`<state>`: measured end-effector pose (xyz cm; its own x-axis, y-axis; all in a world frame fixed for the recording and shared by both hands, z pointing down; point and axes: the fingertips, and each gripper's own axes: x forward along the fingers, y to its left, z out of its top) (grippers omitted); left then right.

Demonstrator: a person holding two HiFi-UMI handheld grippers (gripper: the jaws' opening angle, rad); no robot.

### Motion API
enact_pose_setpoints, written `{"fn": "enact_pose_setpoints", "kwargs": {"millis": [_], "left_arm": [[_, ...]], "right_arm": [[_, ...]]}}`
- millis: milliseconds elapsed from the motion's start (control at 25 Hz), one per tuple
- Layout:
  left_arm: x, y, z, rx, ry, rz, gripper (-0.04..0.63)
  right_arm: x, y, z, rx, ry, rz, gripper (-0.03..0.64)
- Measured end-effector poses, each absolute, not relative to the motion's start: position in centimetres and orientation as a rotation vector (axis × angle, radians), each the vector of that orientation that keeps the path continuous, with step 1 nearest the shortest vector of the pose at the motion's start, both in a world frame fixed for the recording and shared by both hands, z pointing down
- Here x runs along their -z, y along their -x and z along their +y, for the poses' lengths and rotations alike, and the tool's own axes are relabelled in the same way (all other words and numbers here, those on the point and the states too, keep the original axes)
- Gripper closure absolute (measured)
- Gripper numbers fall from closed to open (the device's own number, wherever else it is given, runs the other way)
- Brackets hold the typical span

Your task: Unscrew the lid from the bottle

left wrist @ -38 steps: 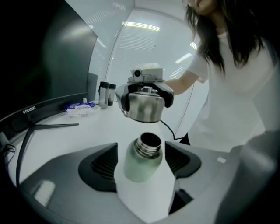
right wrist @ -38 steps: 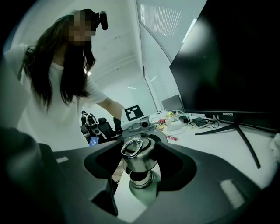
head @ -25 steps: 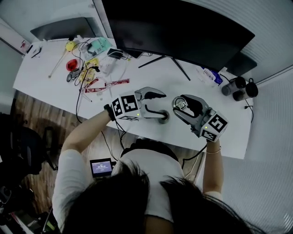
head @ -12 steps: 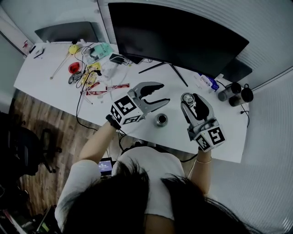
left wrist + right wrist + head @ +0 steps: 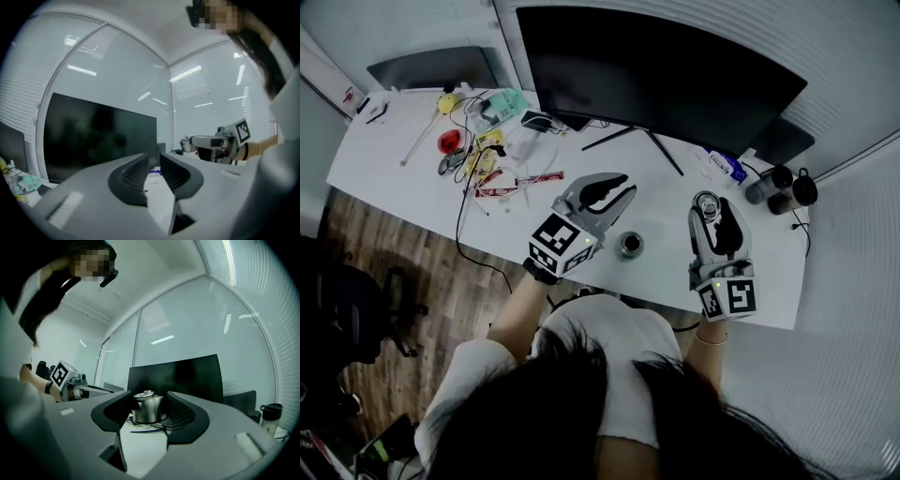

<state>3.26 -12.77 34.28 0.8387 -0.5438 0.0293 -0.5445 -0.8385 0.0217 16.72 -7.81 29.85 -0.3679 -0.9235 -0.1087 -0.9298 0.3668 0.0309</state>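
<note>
The small metal bottle [image 5: 630, 245] stands open-mouthed on the white table [image 5: 403, 178], near its front edge. Its shiny metal lid [image 5: 707, 199] is off the bottle and sits between the jaws of my right gripper [image 5: 712, 208], held up to the right of the bottle. In the right gripper view the lid [image 5: 149, 408] is pinched between both pads of the right gripper [image 5: 149, 414]. My left gripper [image 5: 625, 185] hovers just up-left of the bottle, apart from it. Its jaws are closing on nothing and only a narrow gap shows in the left gripper view [image 5: 154, 165].
A big dark monitor [image 5: 656, 66] stands along the back of the table. Cables and small coloured items [image 5: 487, 141] clutter the back left. Two dark cups [image 5: 778, 186] and a blue-white packet [image 5: 727, 167] lie at the right end.
The left gripper has let go of the bottle, pulled away up-left and narrowed its jaws. The right gripper has carried the lid off to the right, away from the bottle.
</note>
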Motion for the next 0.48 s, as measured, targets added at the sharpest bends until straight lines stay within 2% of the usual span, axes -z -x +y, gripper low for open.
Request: {"fn": "enact_pose_setpoints", "kwargs": {"millis": [320,480], "left_arm": [[-35.8,-0.5,-13.4,-0.152,-2.9,-1.142,0.536],[-36.3,0.5,-13.5,-0.177,-2.882,-1.202,0.537]], "right_arm": [[-31.3,-18.1,-7.4,-0.133,1.855,2.509,0.385],[-32.1,-18.3,-7.4,-0.1,1.88,2.513,0.385]]}}
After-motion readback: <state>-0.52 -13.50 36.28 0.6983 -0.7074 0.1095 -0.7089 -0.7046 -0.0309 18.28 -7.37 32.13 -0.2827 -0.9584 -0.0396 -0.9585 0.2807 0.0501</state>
